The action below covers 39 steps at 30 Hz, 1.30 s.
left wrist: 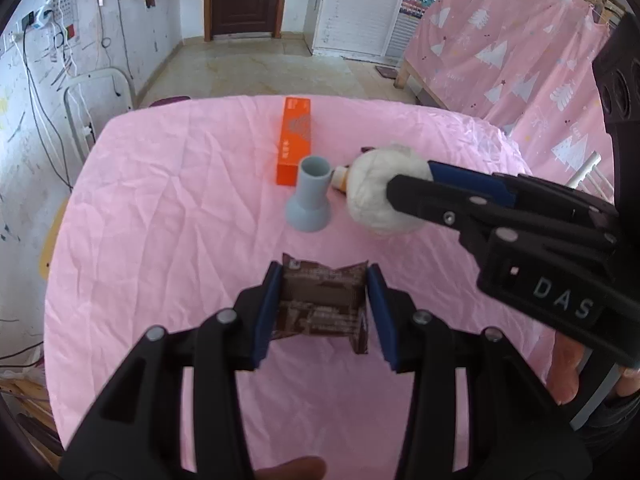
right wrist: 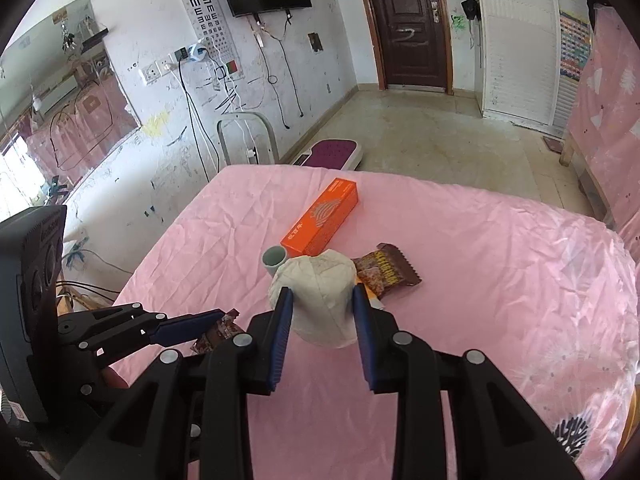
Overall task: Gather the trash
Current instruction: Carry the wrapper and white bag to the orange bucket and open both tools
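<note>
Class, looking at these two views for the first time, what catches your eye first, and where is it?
The pink tablecloth fills both views. Mid-table, the right gripper has its jaws shut on a crumpled white paper ball, beside a bright orange box. Nearer, the left gripper clamps a brown wrapper.

Two black plastic grippers, left gripper (left wrist: 325,312) and right gripper (right wrist: 322,332), each with ribbed blue pads (right wrist: 280,336) on angular black fingers. Round silver screws (left wrist: 226,316) at the linkage joints. White letters "DAS" (left wrist: 562,298) on the right one's body.
</note>
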Each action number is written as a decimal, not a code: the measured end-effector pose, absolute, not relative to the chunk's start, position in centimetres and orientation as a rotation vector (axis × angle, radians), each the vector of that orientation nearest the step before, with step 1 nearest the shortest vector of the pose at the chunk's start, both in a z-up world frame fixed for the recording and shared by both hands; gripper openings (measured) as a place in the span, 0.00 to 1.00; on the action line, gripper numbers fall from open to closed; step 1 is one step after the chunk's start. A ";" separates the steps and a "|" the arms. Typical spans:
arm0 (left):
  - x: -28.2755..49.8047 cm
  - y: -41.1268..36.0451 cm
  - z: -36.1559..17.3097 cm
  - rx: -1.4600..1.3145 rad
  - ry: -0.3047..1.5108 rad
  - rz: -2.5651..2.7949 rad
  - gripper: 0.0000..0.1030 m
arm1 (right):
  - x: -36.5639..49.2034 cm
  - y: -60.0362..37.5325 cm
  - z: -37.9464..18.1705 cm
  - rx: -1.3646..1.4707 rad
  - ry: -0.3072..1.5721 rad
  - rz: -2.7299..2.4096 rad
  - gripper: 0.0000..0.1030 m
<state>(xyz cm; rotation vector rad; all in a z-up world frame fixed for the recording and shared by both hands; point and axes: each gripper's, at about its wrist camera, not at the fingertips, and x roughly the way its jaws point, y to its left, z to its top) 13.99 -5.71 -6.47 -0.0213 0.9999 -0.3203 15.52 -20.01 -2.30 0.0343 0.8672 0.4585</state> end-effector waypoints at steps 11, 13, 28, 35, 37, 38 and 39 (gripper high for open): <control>13.3 -8.4 -4.9 0.035 0.968 -0.330 0.40 | 14.1 -24.7 -0.6 0.100 0.812 0.415 0.19; 13.2 -9.2 -4.5 0.048 0.961 -0.336 0.40 | 13.8 -26.1 -0.4 0.117 0.801 0.401 0.19; 12.1 -18.3 -2.7 0.169 0.921 -0.445 0.40 | 10.5 -37.3 0.9 0.240 0.711 0.264 0.20; 11.4 -23.4 -2.6 0.224 0.909 -0.518 0.40 | 8.2 -43.5 0.9 0.300 0.672 0.178 0.20; 11.0 -25.2 -2.5 0.241 0.901 -0.547 0.40 | 7.5 -45.1 0.8 0.320 0.658 0.154 0.20; 10.8 -25.8 -2.5 0.245 0.895 -0.558 0.40 | 7.0 -46.2 0.7 0.332 0.650 0.139 0.20; 10.6 -26.7 -2.4 0.249 0.887 -0.577 0.40 | 6.5 -47.3 0.6 0.344 0.642 0.123 0.20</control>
